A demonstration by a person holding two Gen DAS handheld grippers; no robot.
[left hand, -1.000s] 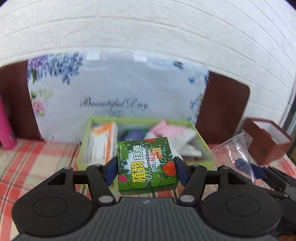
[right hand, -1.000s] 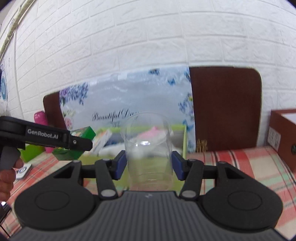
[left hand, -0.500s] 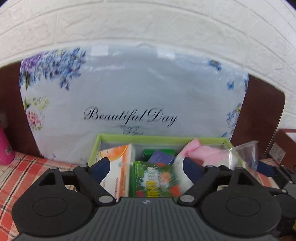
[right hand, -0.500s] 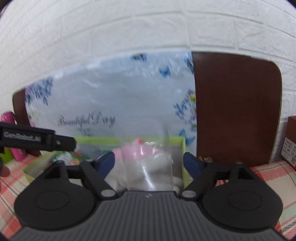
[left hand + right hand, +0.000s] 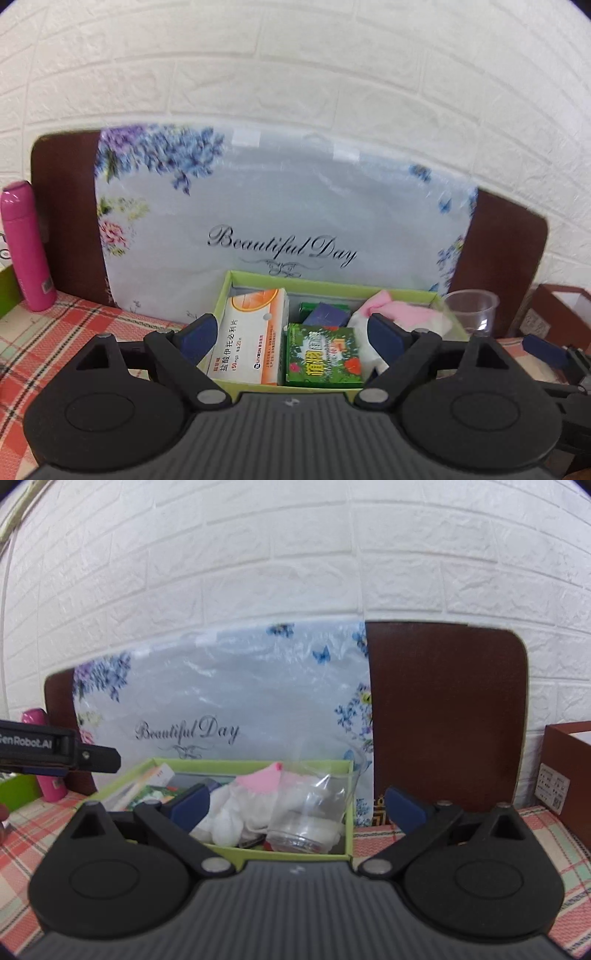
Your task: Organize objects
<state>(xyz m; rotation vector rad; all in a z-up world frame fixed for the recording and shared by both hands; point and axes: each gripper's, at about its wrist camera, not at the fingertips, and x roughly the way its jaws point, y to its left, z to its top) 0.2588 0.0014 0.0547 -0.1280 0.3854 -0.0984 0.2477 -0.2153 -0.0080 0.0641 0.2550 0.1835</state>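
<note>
A shallow green tray (image 5: 332, 286) stands on the checked cloth against a floral board. In it lie a small green carton (image 5: 323, 354), a white-and-orange medicine box (image 5: 251, 339), a purple packet (image 5: 327, 314) and a pink-and-white sock (image 5: 399, 317). My left gripper (image 5: 291, 332) hovers at the tray's near rim. Its jaws are opening and touch nothing. A clear plastic cup (image 5: 314, 812) sits tilted in the tray's right end beside the sock (image 5: 240, 805). My right gripper (image 5: 297, 806) is in front of the cup, jaws opening wide, pads clear of it.
A pink bottle (image 5: 26, 247) stands at the far left by a green container (image 5: 7, 291). A brown box (image 5: 569, 768) sits at the right. A dark brown board (image 5: 443, 716) and a white brick wall close off the back. The left gripper's finger (image 5: 92, 757) reaches in from the left.
Both grippers have opened. The left one let go of the green carton and the right one let go of the clear cup. Both things now lie in the tray.
</note>
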